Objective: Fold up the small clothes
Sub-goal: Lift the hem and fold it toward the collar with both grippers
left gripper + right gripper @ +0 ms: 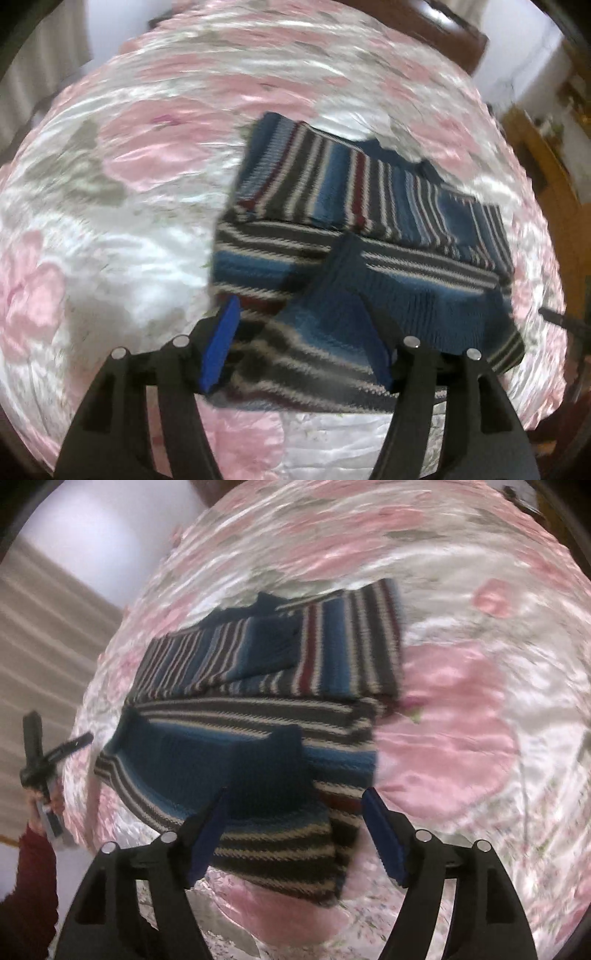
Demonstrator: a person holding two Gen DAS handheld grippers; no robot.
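The blue, grey and white striped knitted sweater lies partly folded near the middle of the pink floral satin bedspread. Left gripper and right gripper stand wide, apparently empty. The knit is soft and limp; grasp a hem corner.

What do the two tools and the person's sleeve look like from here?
Both the left tool and the right tool have matte black angular fingers with cut-out slots, silver round pin heads and ribbed blue pads. A dark red knit sleeve shows. No cables visible.
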